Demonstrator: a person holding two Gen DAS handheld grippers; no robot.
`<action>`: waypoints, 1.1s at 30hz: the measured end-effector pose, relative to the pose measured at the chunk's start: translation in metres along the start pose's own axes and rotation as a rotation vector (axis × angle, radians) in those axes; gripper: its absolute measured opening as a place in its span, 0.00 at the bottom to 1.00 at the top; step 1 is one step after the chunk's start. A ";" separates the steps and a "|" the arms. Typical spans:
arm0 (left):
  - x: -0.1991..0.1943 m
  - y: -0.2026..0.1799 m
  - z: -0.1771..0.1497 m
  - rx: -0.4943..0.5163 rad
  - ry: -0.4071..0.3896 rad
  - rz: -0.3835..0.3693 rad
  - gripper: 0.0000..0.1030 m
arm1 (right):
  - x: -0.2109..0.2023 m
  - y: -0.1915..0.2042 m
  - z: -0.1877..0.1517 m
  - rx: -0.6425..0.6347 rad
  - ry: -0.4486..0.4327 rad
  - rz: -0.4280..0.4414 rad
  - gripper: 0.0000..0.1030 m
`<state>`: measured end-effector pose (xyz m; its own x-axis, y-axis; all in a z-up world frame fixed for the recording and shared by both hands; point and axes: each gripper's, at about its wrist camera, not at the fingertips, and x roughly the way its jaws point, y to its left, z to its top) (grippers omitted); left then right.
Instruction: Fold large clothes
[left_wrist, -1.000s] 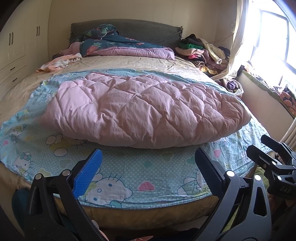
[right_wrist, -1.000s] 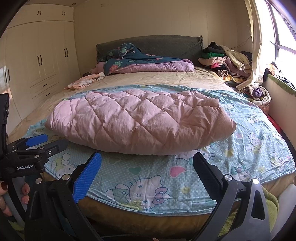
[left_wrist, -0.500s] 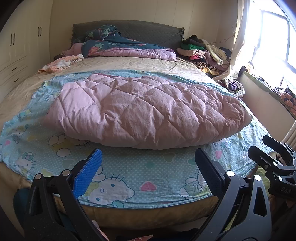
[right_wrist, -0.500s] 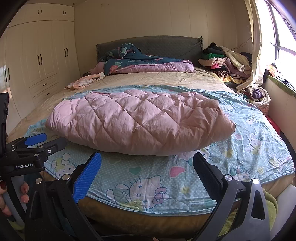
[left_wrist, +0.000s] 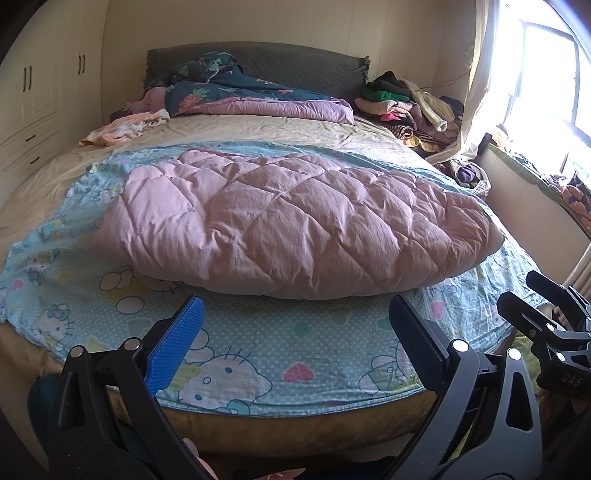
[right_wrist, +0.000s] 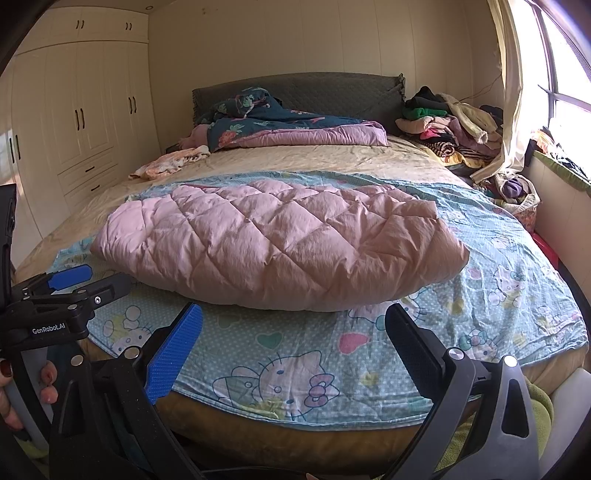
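Both claws, left (left_wrist: 295, 332) and right (right_wrist: 293, 332), hang wide and empty at the bed's foot, with the pink quilt (left_wrist: 291, 225) just beyond them, folded across the cartoon sheet (left_wrist: 258, 343).

We hold the left claw (left_wrist: 295, 332) and right claw (right_wrist: 293, 334) side by side, level, fingers spread wide and gripping nothing, our left hand (right_wrist: 22, 391) wrapped around its handle, nails painted dark.

Cream wardrobe (right_wrist: 85, 122) left; bright window (left_wrist: 546, 77) right; grey headboard (right_wrist: 306, 92).
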<state>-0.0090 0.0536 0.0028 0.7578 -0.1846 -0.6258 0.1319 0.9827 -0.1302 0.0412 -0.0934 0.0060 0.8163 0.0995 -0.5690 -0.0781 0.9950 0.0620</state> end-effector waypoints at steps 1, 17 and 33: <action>0.000 0.000 0.000 0.000 0.000 0.001 0.91 | 0.000 0.000 0.000 0.000 0.000 0.000 0.96; -0.003 0.001 0.002 0.003 -0.003 0.021 0.91 | -0.001 0.001 0.000 0.000 0.000 0.000 0.96; -0.003 0.001 0.002 0.007 0.000 0.039 0.91 | -0.001 0.001 0.000 -0.001 0.000 -0.002 0.96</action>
<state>-0.0100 0.0551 0.0059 0.7624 -0.1461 -0.6304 0.1064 0.9892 -0.1006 0.0404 -0.0925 0.0071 0.8168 0.0972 -0.5687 -0.0770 0.9953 0.0595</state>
